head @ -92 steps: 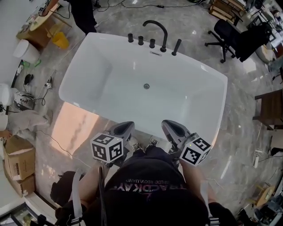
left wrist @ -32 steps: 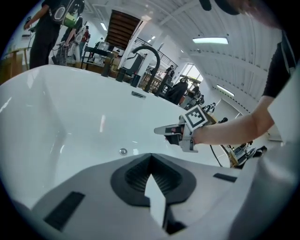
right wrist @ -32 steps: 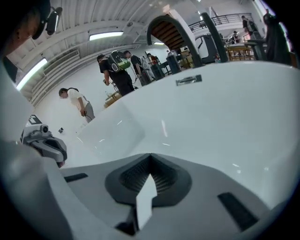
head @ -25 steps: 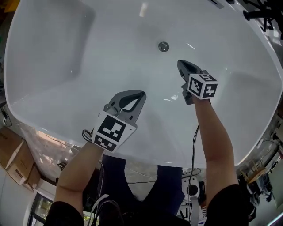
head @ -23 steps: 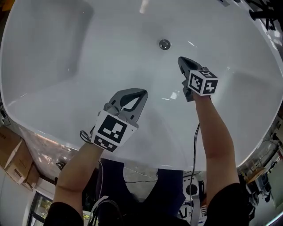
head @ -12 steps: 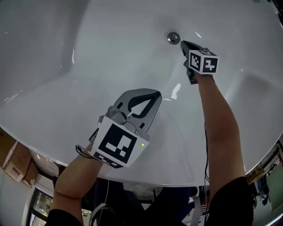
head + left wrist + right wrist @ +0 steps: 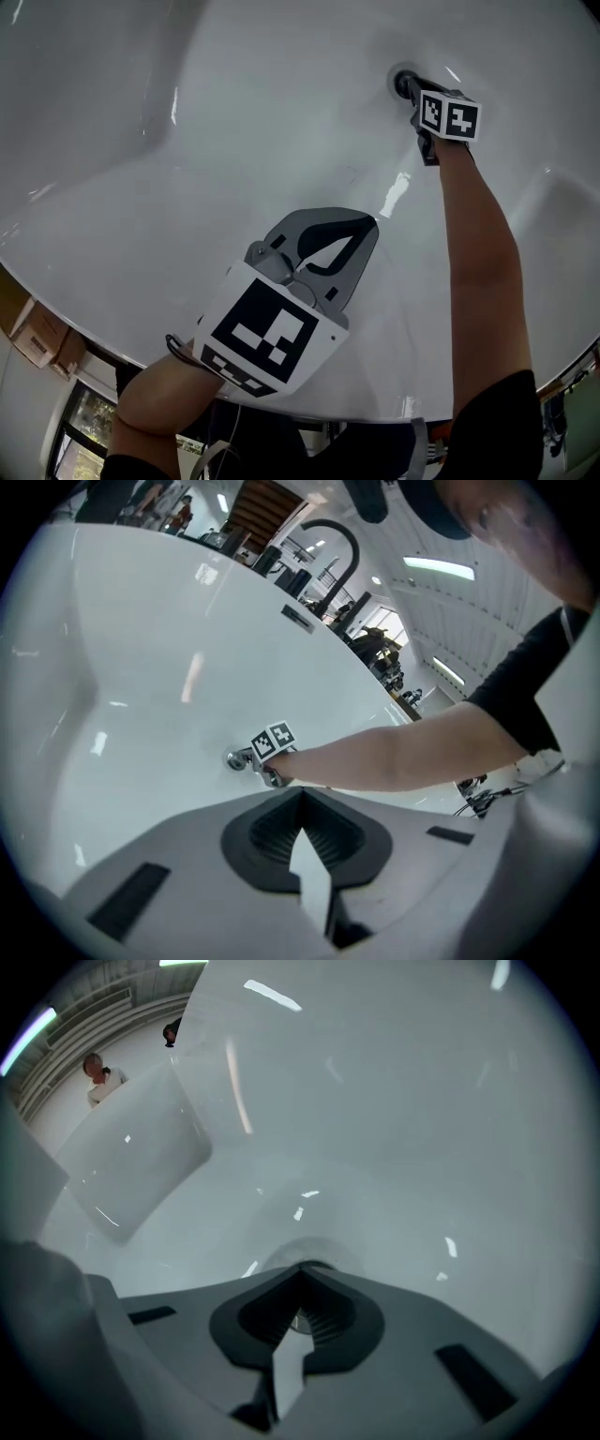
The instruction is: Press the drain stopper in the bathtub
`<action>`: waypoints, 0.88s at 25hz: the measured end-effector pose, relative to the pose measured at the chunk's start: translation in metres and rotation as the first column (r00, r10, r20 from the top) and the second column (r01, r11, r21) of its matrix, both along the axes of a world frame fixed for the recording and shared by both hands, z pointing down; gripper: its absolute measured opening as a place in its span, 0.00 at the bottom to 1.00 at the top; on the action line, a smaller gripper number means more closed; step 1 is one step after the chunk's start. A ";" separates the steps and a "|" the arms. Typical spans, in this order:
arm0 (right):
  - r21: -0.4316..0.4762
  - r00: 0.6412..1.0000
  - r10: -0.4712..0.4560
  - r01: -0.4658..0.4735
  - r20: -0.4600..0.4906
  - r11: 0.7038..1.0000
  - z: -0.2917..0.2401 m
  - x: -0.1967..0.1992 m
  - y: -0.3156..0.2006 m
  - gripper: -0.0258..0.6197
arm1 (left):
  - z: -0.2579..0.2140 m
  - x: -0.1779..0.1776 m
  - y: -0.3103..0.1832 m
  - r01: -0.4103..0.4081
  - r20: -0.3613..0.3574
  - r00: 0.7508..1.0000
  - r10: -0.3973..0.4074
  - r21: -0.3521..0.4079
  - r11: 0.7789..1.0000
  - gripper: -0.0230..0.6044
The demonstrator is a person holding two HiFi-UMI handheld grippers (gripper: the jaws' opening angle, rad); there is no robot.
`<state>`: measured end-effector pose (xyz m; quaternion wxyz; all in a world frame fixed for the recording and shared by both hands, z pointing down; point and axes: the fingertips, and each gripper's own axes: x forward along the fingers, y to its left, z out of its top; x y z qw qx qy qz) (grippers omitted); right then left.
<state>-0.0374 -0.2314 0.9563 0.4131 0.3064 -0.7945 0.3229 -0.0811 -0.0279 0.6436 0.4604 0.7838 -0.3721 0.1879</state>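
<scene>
The white bathtub [image 7: 141,141] fills the head view. Its round metal drain stopper [image 7: 401,81] lies on the tub floor at the upper right. My right gripper [image 7: 411,87] is shut, and its tips rest on the stopper, covering most of it. In the right gripper view the shut right gripper [image 7: 302,1269] sits over the drain, with a sliver of the stopper [image 7: 298,1322] showing through the jaws' opening. My left gripper [image 7: 364,228] is shut on nothing and hangs above the tub floor, well short of the drain. The left gripper view shows the stopper [image 7: 234,758] under the right gripper [image 7: 248,759].
A black arched faucet [image 7: 333,550] stands on the tub's far rim, with an overflow plate [image 7: 297,617] on the wall below it. The person's right forearm [image 7: 478,253] reaches across the tub. Cardboard boxes [image 7: 37,337] lie on the floor outside the near rim.
The right gripper has travelled forward and down across the tub floor to the drain stopper. The head has leaned in closer. The left gripper has stayed shut, hovering over the tub.
</scene>
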 end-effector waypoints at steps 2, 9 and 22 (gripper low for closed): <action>-0.008 1.000 0.005 -0.006 -0.010 1.000 0.009 0.001 -0.001 0.06 | 0.007 0.002 0.004 0.020 -0.030 0.999 -0.022 -0.067 0.998 0.04; -0.024 1.000 0.014 -0.014 -0.013 1.000 0.016 0.003 0.000 0.06 | 0.014 0.004 0.010 0.048 -0.059 0.997 -0.057 -0.148 0.988 0.04; -0.086 0.998 -0.045 0.041 -0.042 0.995 0.023 0.000 0.002 0.06 | 0.031 -0.004 0.015 0.071 -0.055 0.995 -0.083 -0.199 0.977 0.04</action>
